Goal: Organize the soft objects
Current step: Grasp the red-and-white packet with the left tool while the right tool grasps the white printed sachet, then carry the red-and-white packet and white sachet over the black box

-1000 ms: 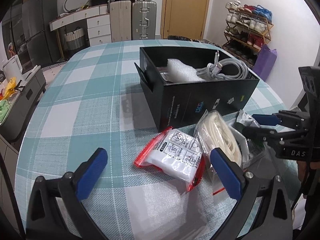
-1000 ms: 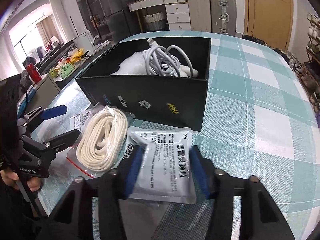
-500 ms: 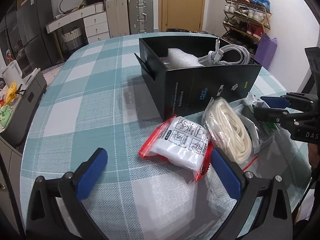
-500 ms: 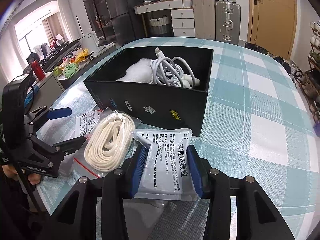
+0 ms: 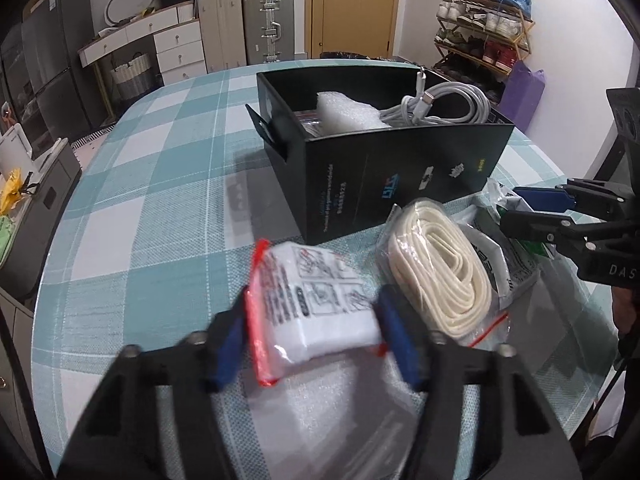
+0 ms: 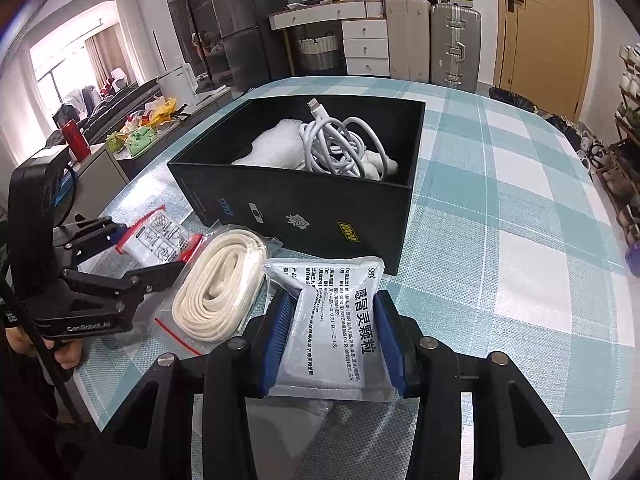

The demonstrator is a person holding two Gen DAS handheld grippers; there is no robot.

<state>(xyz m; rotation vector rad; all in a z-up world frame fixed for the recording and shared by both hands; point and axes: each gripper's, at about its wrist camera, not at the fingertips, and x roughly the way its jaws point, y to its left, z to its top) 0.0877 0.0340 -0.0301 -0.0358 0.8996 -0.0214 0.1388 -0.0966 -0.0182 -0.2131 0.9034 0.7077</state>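
Observation:
My left gripper (image 5: 310,316) is shut on a white packet with red edges (image 5: 316,300), which shows between its fingers in the right wrist view (image 6: 160,238) too. My right gripper (image 6: 332,320) is shut on a silver sachet with Chinese print (image 6: 334,332) and holds it in front of the black box (image 6: 304,216). A bag of coiled cream cord (image 5: 444,272) lies on the table between the two grippers, also seen in the right wrist view (image 6: 220,292). The black box (image 5: 384,172) holds white foam (image 5: 344,114) and a white cable (image 5: 444,108).
The checked teal tablecloth (image 5: 160,200) covers a round table whose edge is close on my left and right. A bubble-wrap sheet (image 5: 340,412) lies under the left gripper. Cabinets, suitcases and a shoe rack stand beyond the table.
My left gripper went from wide open to shut on the red-edged packet. My right gripper tightened on the silver sachet and lifted it slightly toward the box.

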